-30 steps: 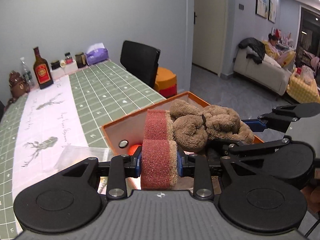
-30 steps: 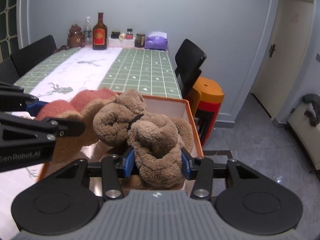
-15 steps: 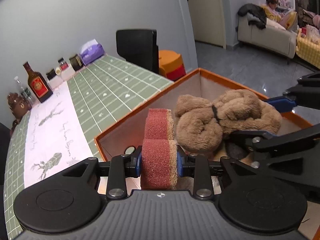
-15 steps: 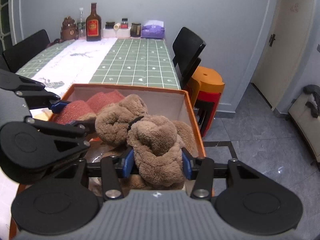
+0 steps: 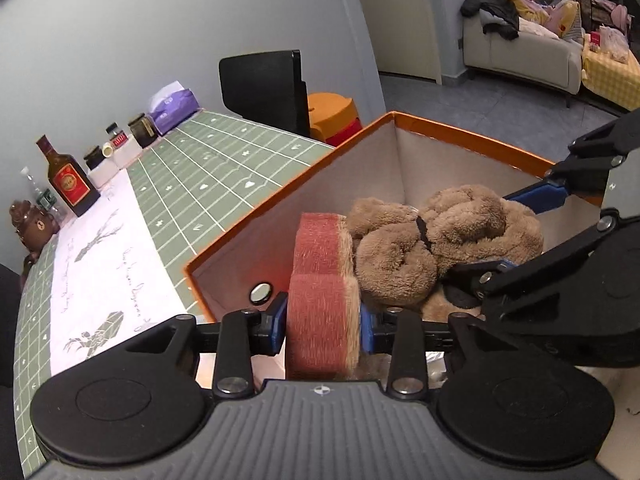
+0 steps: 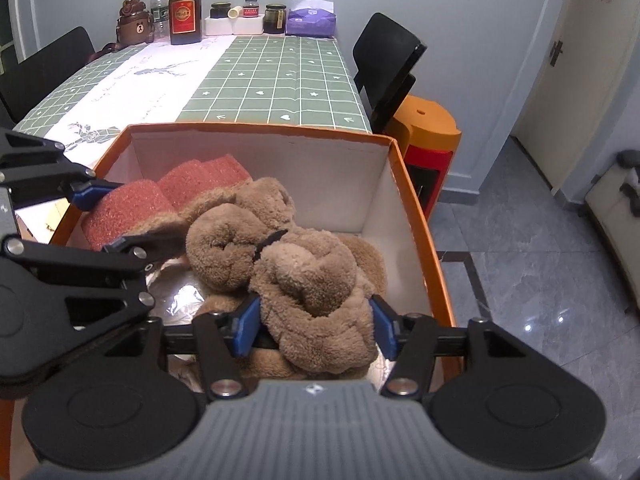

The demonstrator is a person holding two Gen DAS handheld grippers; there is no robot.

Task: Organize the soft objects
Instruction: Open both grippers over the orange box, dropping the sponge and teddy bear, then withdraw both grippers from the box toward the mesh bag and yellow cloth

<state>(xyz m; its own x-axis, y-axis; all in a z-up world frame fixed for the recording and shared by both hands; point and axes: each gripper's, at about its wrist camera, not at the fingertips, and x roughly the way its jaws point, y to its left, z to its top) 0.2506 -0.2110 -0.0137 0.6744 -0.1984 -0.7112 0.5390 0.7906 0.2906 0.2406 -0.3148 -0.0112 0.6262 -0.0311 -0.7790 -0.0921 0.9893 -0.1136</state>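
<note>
Both grippers are sitting low in the box (image 6: 416, 200), jaws just easing apart; the left gripper (image 5: 322, 326) is loosening round the sponge (image 5: 320, 320), the right gripper (image 6: 316, 326) round the plush (image 6: 316, 296); either may be snagging on a pad (image 6: 246, 322) and lifting out.

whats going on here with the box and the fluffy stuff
A person is packing soft things into an orange box on the table. The left gripper has a red sponge-like piece between its jaws and the right gripper a brown plush bundle, both lowered inside the box. Both sets of jaws have just been opening, so the items look like they are being let go side by side.
</note>
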